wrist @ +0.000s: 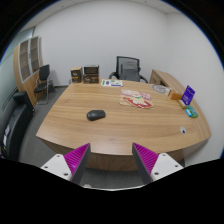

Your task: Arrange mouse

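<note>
Big wooden conference table [120,125] fills the room, office chair [128,68] behind it, papers [137,97] and a purple box [188,94] spread toward the far side. Mouse [96,114] sits alone on the bare near-left stretch, well beyond the fingers, likely left there for easy reach. Gripper [110,160] hangs open and empty off the near edge, holding nothing, probably lining up an approach.

One dark oval computer mouse [96,114], one large wooden conference table [70,128], two black office chairs [128,68].
</note>
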